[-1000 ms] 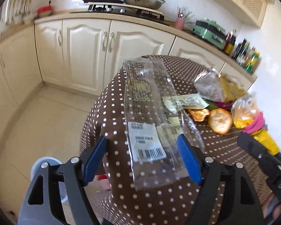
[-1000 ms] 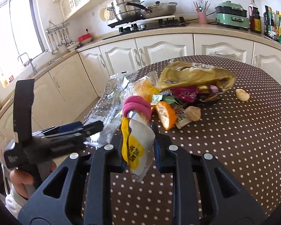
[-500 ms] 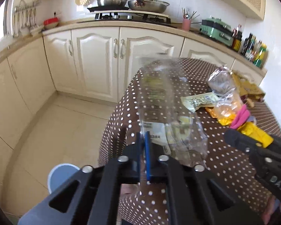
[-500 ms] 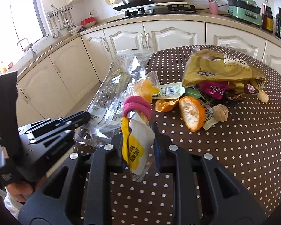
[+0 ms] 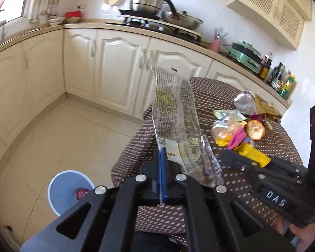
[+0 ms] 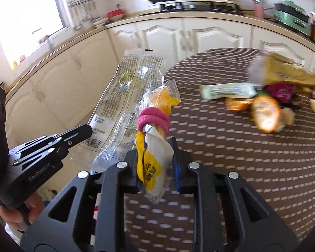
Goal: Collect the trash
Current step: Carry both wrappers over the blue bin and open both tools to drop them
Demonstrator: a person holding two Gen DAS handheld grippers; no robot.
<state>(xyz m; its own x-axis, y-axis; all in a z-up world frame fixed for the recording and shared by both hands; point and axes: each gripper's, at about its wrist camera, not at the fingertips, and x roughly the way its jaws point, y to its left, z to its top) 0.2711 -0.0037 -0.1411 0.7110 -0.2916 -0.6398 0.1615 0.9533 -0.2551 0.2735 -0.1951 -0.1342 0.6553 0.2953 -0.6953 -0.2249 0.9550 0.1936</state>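
Both tongs are loaded: the left gripper (image 5: 161, 157) is clenched on a clear wrapper (image 5: 174, 113), and the right gripper (image 6: 156, 157) is grasping a yellow bag (image 6: 155, 147) tied with a pink band. The bin (image 5: 70, 191) on the floor holds one scrap so far. Peels (image 6: 265, 113) and packets (image 6: 226, 91) are left on the table (image 6: 262, 157), so I'd say roughly halfway.

Left gripper (image 5: 161, 157) went from jaws wide apart to clamped on the long clear plastic wrapper with barcode label (image 5: 174, 121). Wrapper was flat on the brown polka-dot tablecloth (image 5: 273, 147); now lifted, standing up off the table edge. Both views swung left: round light-blue bin (image 5: 69, 191) on the floor now fully visible. Right gripper (image 6: 157, 163) and its yellow-white bag with pink band (image 6: 155, 142) shifted left too.
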